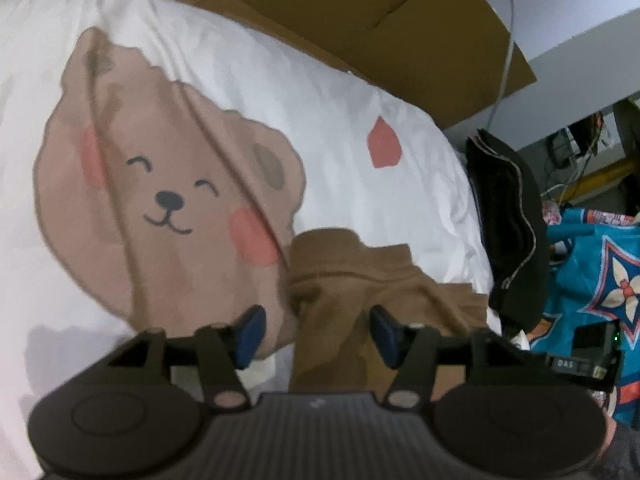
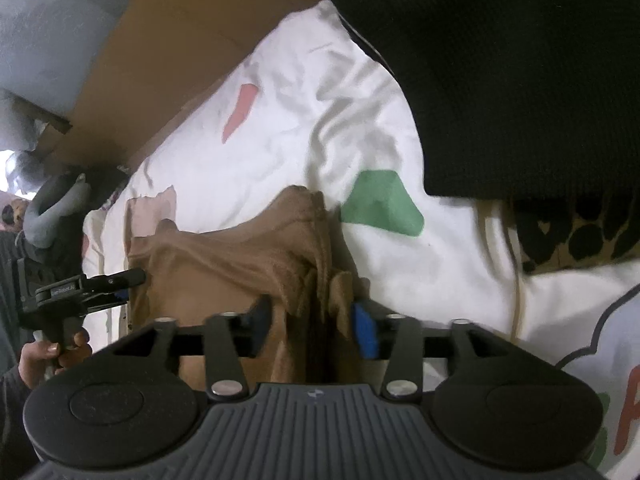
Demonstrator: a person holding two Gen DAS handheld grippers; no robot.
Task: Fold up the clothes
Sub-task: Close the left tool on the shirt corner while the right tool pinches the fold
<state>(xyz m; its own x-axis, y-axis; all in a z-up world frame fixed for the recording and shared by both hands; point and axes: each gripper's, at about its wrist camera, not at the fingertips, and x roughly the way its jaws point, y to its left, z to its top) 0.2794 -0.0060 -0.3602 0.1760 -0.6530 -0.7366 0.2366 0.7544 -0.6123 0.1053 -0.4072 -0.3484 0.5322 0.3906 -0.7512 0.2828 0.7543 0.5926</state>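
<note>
The left gripper [image 1: 314,334] has its blue pads spread wide, with the brown garment [image 1: 360,292] bunched between and ahead of them on the white bear-print bedding [image 1: 240,80]. The right gripper [image 2: 312,330] is also parted around a gathered fold of that garment, seemingly not pinching it. A black garment [image 2: 500,80] lies beyond to its right.

Surface: a bed covered by a white sheet [image 1: 328,92] printed with a smiling brown bear face [image 1: 160,184], a pink patch [image 1: 384,142] and a green patch [image 2: 380,206].
Brown garment [image 1: 360,292]: lies bunched and creased directly on the sheet, just beside the bear print.
Black garment [image 2: 500,80]: lies on the sheet near one edge of the bed.
Far edge: brown cardboard [image 1: 360,20] borders the sheet.
</note>
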